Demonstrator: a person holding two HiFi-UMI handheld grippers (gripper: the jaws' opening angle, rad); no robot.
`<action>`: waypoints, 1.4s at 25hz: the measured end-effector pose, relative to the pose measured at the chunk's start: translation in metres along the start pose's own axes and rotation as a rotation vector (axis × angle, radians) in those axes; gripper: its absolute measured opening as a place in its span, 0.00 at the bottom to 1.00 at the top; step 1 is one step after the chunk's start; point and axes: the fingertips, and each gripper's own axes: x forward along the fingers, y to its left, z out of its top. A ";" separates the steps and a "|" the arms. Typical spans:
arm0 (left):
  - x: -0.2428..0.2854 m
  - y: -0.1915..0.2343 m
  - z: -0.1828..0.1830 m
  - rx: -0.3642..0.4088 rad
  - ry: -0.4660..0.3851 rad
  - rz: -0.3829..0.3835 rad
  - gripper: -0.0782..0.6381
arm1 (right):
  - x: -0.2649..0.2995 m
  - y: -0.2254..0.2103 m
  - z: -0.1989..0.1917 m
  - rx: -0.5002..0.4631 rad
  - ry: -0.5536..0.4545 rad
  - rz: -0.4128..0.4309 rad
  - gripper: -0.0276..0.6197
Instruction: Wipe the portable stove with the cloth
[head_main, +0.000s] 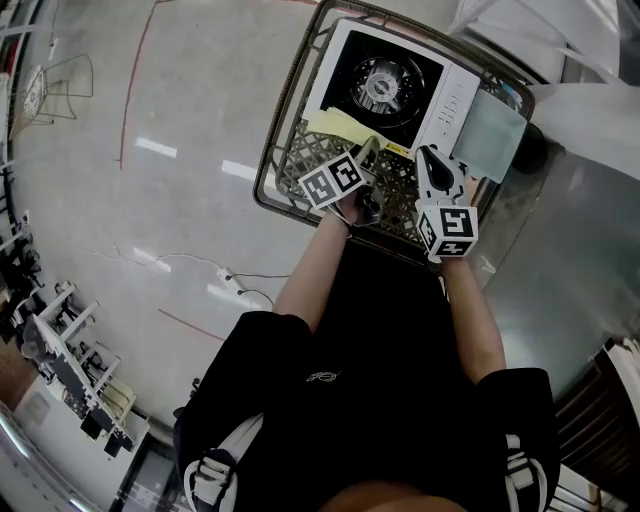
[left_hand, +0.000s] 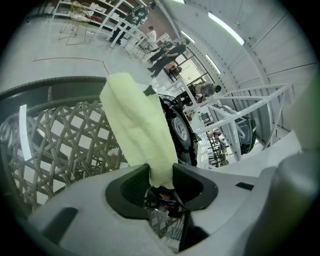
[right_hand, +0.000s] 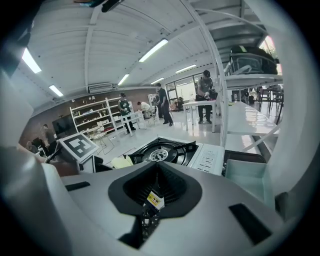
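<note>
The portable stove (head_main: 385, 85), white with a black burner top, stands on a round lattice table (head_main: 290, 160). My left gripper (head_main: 366, 152) is shut on a folded pale-yellow cloth (head_main: 340, 128), which lies over the stove's near left corner. In the left gripper view the cloth (left_hand: 137, 125) runs up from the closed jaws of the left gripper (left_hand: 161, 176), with the burner (left_hand: 181, 131) just beyond. My right gripper (head_main: 432, 162) hovers at the stove's near right edge, shut with nothing in it. The right gripper view looks past that gripper (right_hand: 157, 166) to the stove (right_hand: 167, 152) and the cloth (right_hand: 121, 161).
A pale grey-green pad (head_main: 490, 135) lies right of the stove at the table's rim. White tables (head_main: 590, 110) stand to the right. A power strip and cable (head_main: 230, 285) lie on the floor at left. Shelving and several people (right_hand: 160, 102) are far off.
</note>
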 end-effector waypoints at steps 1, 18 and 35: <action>0.001 -0.002 -0.003 0.000 0.003 -0.002 0.33 | -0.003 -0.003 -0.001 0.001 0.000 -0.003 0.07; 0.010 -0.023 -0.047 -0.004 -0.011 -0.002 0.33 | -0.046 -0.038 -0.026 0.021 -0.005 -0.012 0.07; 0.012 -0.042 -0.095 0.024 0.081 -0.006 0.32 | -0.079 -0.061 -0.038 0.072 -0.029 -0.058 0.07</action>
